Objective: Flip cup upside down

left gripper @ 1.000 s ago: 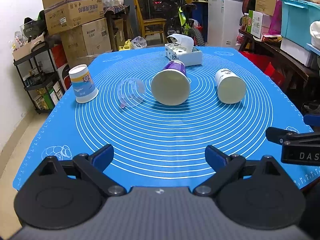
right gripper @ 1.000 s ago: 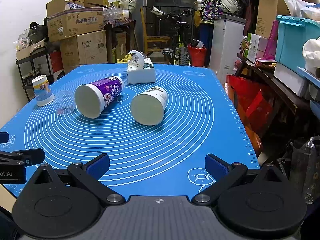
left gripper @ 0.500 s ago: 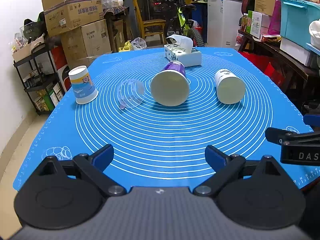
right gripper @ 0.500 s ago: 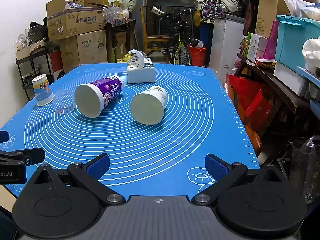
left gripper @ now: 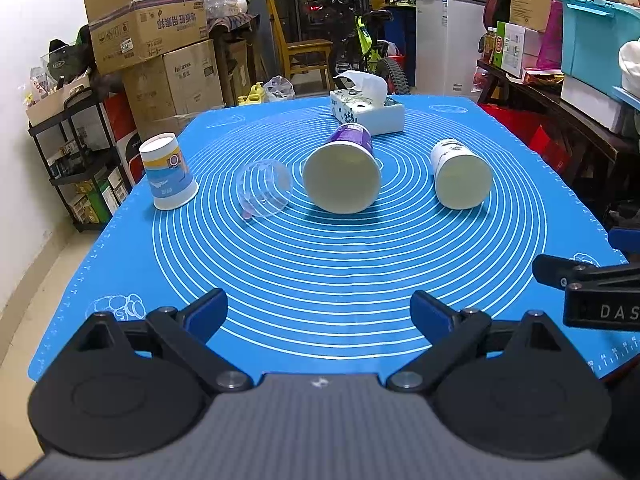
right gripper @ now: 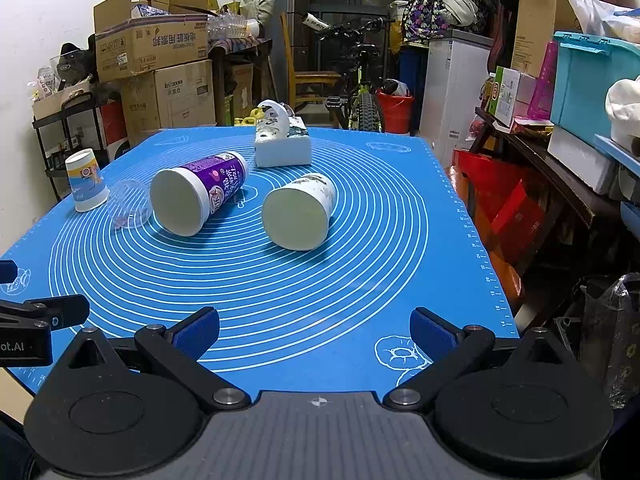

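Several cups are on a blue mat [left gripper: 320,264]. A purple paper cup [left gripper: 344,176] [right gripper: 196,196] lies on its side in the middle. A white printed cup [left gripper: 460,176] [right gripper: 300,212] lies on its side to its right. A clear plastic cup [left gripper: 264,190] [right gripper: 128,204] lies on its side to the left. A blue and white cup [left gripper: 168,172] [right gripper: 84,180] stands upside down at the far left. My left gripper [left gripper: 320,312] and right gripper [right gripper: 316,328] are both open and empty, low over the mat's near edge, well short of the cups.
A white tissue box [left gripper: 366,110] [right gripper: 282,146] stands at the mat's far side. Cardboard boxes [left gripper: 152,40] and a shelf are off to the left; a bicycle [right gripper: 360,80], a white cabinet and storage bins [right gripper: 592,80] are behind and to the right.
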